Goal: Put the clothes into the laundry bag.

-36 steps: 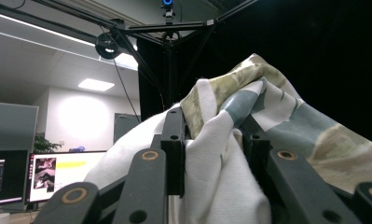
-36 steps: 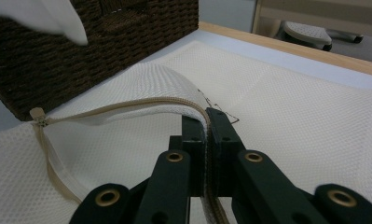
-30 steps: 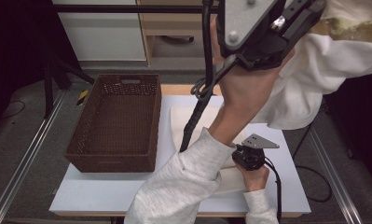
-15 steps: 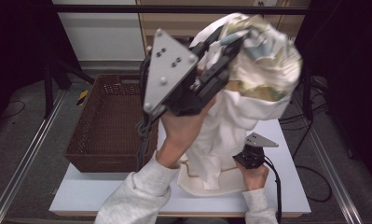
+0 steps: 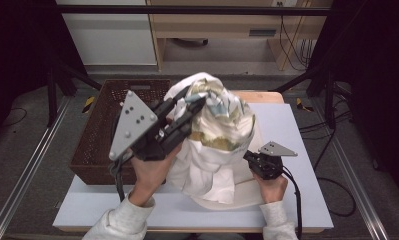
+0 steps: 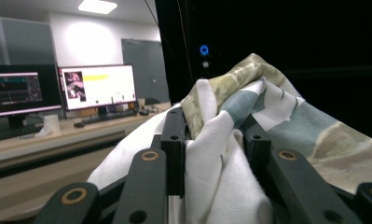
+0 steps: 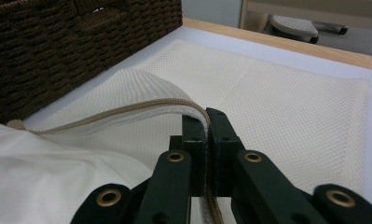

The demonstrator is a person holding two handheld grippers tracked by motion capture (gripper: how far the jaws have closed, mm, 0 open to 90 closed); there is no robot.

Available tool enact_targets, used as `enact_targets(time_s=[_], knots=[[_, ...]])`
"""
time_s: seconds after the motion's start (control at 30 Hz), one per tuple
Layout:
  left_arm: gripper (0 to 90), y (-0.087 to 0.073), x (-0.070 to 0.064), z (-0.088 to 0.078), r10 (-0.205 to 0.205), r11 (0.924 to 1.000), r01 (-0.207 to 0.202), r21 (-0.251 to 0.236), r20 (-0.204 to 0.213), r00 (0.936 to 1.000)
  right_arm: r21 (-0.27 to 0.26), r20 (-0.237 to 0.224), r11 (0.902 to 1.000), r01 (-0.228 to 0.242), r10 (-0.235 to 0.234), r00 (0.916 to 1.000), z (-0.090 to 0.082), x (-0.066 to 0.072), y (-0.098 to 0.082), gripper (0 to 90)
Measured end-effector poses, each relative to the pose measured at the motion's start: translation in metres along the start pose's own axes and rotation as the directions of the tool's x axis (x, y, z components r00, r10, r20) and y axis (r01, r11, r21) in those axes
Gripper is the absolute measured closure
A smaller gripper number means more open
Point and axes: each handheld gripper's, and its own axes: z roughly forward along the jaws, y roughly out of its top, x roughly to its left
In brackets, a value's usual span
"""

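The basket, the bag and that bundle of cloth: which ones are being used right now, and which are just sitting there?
Being used:
- patterned cloth bundle, clamped in the left tool
- cream mesh zip bag on the table, its zipper edge pinched by the right tool

Just sitting there:
- brown wicker basket, untouched
- monitors on a desk behind

A bundled white garment (image 5: 214,145) with green-blue patches is lifted above a cream mesh bag (image 7: 277,98), lying flat on the bench, its zipper edge raised.
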Motion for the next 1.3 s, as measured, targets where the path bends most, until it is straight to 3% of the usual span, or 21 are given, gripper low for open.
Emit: enact_targets(time_s=[0.2,0.27,0.4,0.67,0.77,0.8,0.93,1.0,1.13,1.27,1.3], knots=[[67.9,-0.045,-0.008,-0.004,-0.019,0.9969,0.016,0.077,0.049,0.9986,-0.002,0.003,1.0,0.001,-0.001,1.0,0.001,0.002,0.001,87.3],[67.9,-0.062,-0.01,-0.005,-0.044,0.9927,0.035,0.116,0.071,0.9965,-0.002,0.007,1.0,0.005,-0.005,1.0,0.001,0.001,0.001,87.3],[67.9,-0.09,-0.013,-0.014,-0.04,0.9857,0.027,0.167,0.074,0.9965,0.002,0.016,1.0,0.004,-0.004,0.9999,0.002,0.001,0.001,87.3],[67.9,-0.127,-0.013,-0.031,-0.088,0.9699,0.062,0.236,0.102,0.9908,0.007,0.025,0.9999,0.014,-0.015,0.9996,0.006,0.004,0.001,87.3],[67.8,-0.143,-0.018,-0.024,-0.09,0.9541,0.054,0.295,0.111,0.9897,0.005,0.027,0.9998,0.019,-0.02,0.9994,0.008,0.006,0.002,87.3],[67.8,-0.149,-0.021,-0.019,-0.098,0.9457,0.057,0.32,0.115,0.9885,0.005,0.026,0.9998,0.02,-0.02,0.9995,0.008,0.007,0.002,87.3],[67.8,-0.175,-0.032,0.006,-0.073,0.8999,0.012,0.436,0.124,0.9896,0.004,0.023,0.9998,0.022,-0.022,0.9995,0.008,0.009,0.003,87.3],[67.7,-0.188,-0.038,0.021,-0.062,0.8804,-0.006,0.474,0.128,0.9899,0.001,0.019,0.9997,0.023,-0.023,0.9996,0.007,0.009,0.003,87.3],[67.4,-0.208,-0.049,0.045,-0.048,0.8531,-0.027,0.521,0.129,0.9904,0.003,0.016,0.9998,0.021,-0.021,0.9997,0.007,0.01,0.003,87.3],[66.4,-0.229,-0.06,0.065,-0.064,0.8223,-0.024,0.569,0.135,0.9888,0.002,0.01,0.9997,0.026,-0.026,0.9996,0.006,0.011,0.004,87.3],[65.9,-0.234,-0.064,0.069,-0.047,0.8179,-0.038,0.574,0.132,0.9901,0.004,0.009,0.9995,0.03,-0.03,0.9995,0.006,0.011,0.003,87.3]])
